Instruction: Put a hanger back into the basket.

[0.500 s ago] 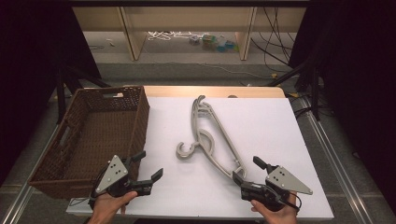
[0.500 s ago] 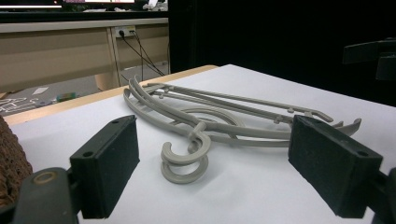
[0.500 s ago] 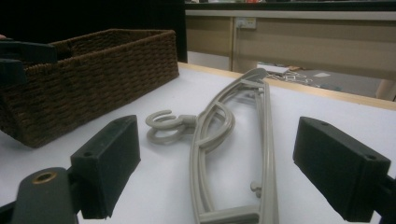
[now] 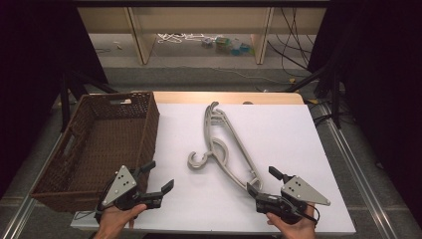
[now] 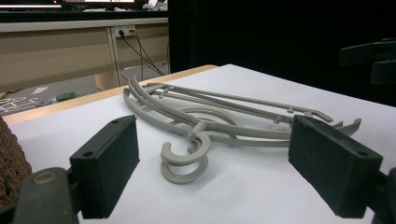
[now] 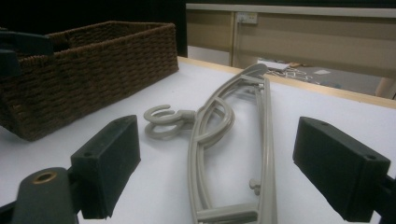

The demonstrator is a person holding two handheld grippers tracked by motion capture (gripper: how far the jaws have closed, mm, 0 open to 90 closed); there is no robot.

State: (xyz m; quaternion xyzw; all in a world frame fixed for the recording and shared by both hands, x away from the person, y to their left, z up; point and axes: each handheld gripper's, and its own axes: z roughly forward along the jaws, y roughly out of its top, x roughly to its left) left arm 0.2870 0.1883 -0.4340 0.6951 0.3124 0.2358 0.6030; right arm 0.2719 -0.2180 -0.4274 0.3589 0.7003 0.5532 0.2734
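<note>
On the white table (image 4: 298,134), grey plastic hangers (image 4: 226,147) lie stacked flat near the middle, hooks curling toward the left. A brown wicker basket (image 4: 99,144) stands at the table's left edge, well apart from the hangers. The left hand-held gripper (image 4: 158,178) hovers by the basket's near corner with its jaws spread wide and nothing between them. The right hand-held gripper (image 4: 263,180) sits just beside the hangers' near end, jaws likewise wide apart and empty. Bare table lies between each gripper and the hangers.
</note>
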